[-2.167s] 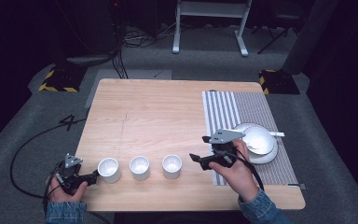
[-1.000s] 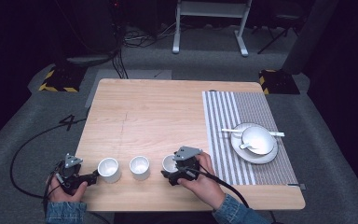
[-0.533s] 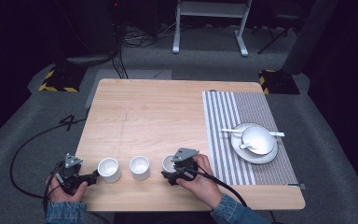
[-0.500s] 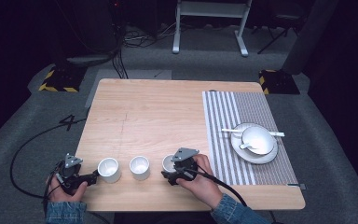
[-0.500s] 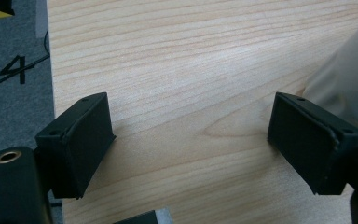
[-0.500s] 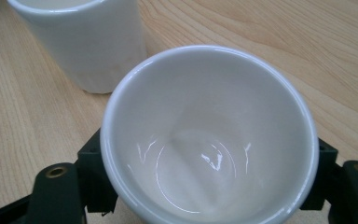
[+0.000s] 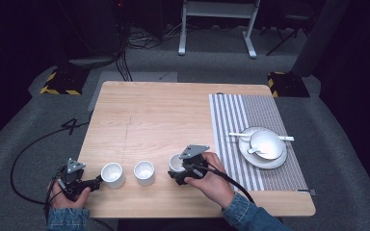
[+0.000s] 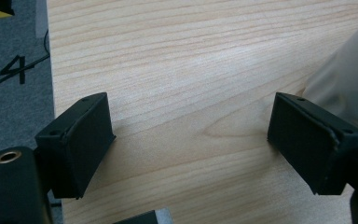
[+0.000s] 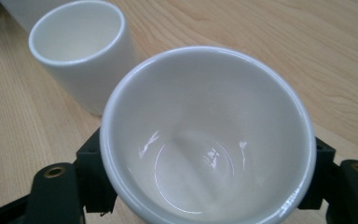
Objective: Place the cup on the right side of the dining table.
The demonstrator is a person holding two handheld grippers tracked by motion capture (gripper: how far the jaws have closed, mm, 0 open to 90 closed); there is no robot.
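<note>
The right gripper (image 7: 177, 169) is holding the right cup (image 7: 176, 162) of a row of three white cups near the table's (image 7: 164, 115) front edge. In the right gripper view its jaws are sitting against opposite sides of that cup (image 9: 207, 135), which is lying between the fingers, mouth open to the camera; whether they are pressing tight cannot be told for certain, though both are touching it. The middle cup (image 9: 81, 51) is standing just beyond the fingers. The left gripper (image 7: 98, 182) is resting with its jaws wide apart over bare wood, the left cup (image 7: 112, 174) just beside its right finger (image 8: 314, 140).
</note>
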